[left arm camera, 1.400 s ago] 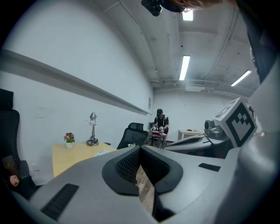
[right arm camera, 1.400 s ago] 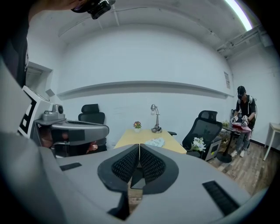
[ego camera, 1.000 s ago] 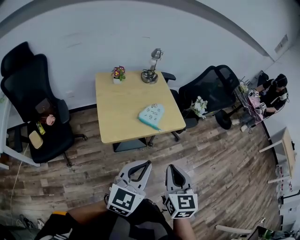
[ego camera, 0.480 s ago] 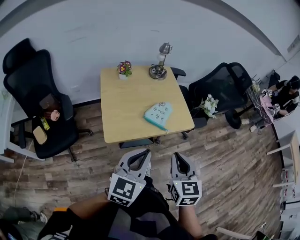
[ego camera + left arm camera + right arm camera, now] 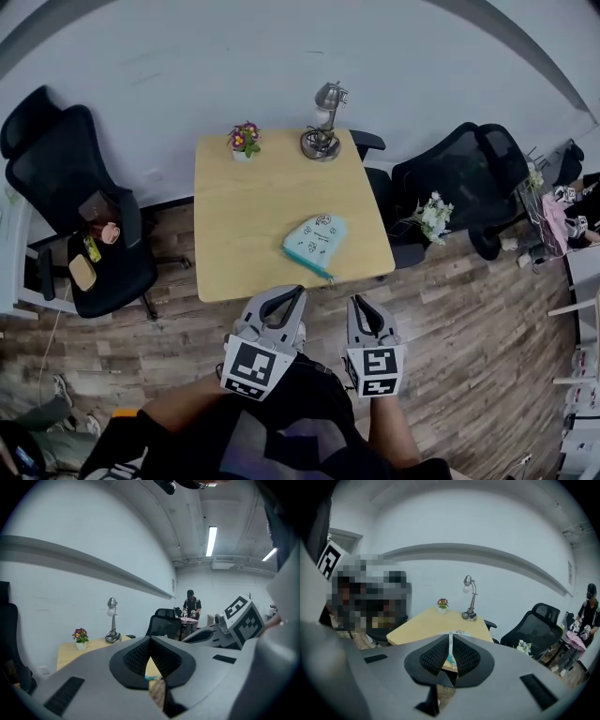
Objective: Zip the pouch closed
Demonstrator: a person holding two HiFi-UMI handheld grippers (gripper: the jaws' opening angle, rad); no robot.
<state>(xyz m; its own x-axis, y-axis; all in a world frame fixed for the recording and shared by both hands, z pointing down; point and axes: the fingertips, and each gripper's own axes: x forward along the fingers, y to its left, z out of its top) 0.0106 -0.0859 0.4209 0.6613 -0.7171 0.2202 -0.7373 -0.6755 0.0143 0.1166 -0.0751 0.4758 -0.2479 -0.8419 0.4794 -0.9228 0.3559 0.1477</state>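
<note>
Head view: the pouch (image 5: 317,238), pale teal with a darker teal strip along its near side, lies flat on the surface (image 5: 253,225), in the near right part and short of the near edge. Whether its zip is done up cannot be made out at this range.

You hold both grippers off the near edge of the surface, over the wooden floor (image 5: 469,319), and neither touches the surface or the pouch. The left gripper (image 5: 292,292) sits just off the near edge, about mid-width. The right gripper (image 5: 359,302) sits beside it, off the near right corner.

Left gripper view: the fingers (image 5: 136,656) are clenched, tips meeting, with nothing between them. A sliver of the surface and a speck of teal show through the gap behind the tips.

Right gripper view: the fingers (image 5: 466,657) are drawn together to a thin slit and grasp nothing. The pouch (image 5: 451,659) shows through that slit, lying beyond on the surface.

Other items noted: a lamp (image 5: 323,141) and a flower pot (image 5: 243,141) stand at the far edge of the surface. One black chair (image 5: 75,206) stands left of the surface, another (image 5: 459,178) right of it.
</note>
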